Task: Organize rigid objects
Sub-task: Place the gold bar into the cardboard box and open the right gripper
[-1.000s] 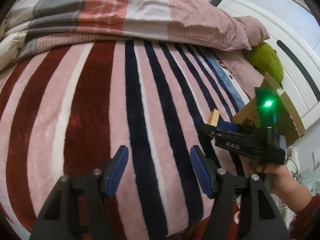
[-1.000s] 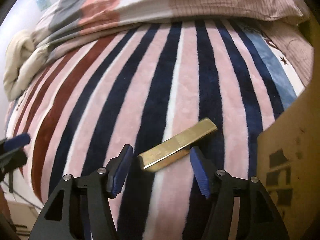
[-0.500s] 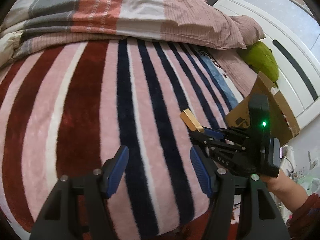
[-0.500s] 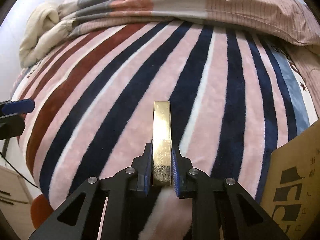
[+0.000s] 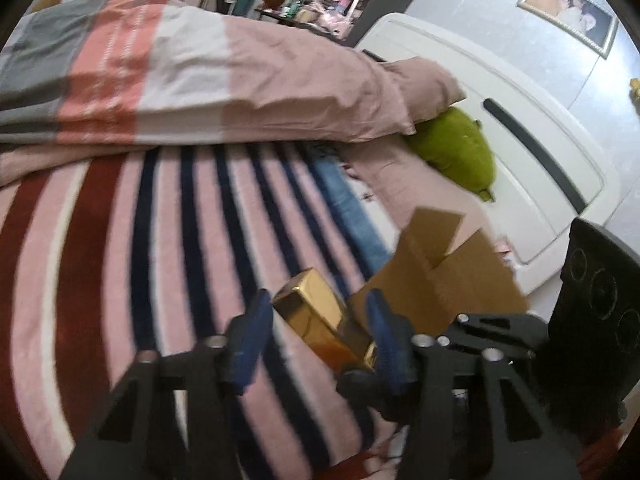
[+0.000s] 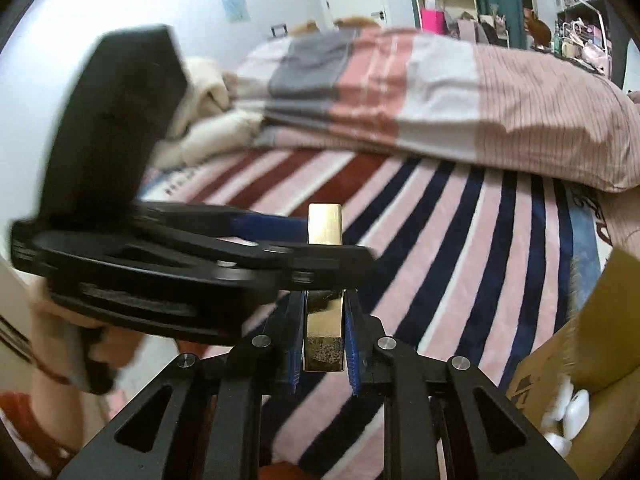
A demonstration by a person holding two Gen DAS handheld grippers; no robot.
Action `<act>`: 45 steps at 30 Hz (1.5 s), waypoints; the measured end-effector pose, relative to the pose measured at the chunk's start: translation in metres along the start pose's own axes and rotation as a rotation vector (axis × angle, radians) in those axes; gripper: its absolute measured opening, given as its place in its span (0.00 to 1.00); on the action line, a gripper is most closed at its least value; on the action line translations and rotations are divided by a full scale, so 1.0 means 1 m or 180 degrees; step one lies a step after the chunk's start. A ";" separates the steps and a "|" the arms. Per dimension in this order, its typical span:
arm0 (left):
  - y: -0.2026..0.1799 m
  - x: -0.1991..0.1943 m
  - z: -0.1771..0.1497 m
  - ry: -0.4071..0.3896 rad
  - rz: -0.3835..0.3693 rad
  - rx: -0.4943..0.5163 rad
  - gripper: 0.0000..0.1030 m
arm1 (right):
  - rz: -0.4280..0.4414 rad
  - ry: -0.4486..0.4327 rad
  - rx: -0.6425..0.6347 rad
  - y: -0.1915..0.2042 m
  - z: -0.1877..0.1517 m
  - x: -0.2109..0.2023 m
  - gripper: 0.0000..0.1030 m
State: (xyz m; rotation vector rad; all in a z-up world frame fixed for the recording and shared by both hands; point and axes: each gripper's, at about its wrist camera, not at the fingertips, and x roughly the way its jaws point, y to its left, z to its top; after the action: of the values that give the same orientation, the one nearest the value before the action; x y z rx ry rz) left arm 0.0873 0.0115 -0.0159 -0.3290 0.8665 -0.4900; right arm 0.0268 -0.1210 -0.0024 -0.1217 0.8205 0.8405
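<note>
above striped blanket (image 6: 460, 240), right gripper (image 6: 323, 336) clamped on gold bar (image 6: 324, 224), left gripper (image 5: 316, 332) apart

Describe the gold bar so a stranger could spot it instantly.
Start at the striped pink, navy and maroon fleece blanket on the bed. Above it, the right gripper clamps a long shiny gold rectangular bar. It is the only metallic thing there.

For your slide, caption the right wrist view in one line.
Right gripper clamps a gold bar above the striped blanket.

Both wrist views close over shared striped blanket (image 5: 100, 280)
</note>
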 end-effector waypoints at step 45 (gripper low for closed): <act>-0.147 0.057 0.024 0.0049 0.0504 0.0874 0.91 | -0.0677 0.0040 0.0594 -0.140 -0.045 -0.098 0.69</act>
State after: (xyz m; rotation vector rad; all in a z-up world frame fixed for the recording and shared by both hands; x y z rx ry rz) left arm 0.0966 -0.1406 0.0305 -0.0047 0.8209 -0.4576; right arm 0.0604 -0.2940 0.0043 -0.0482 0.8770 0.5609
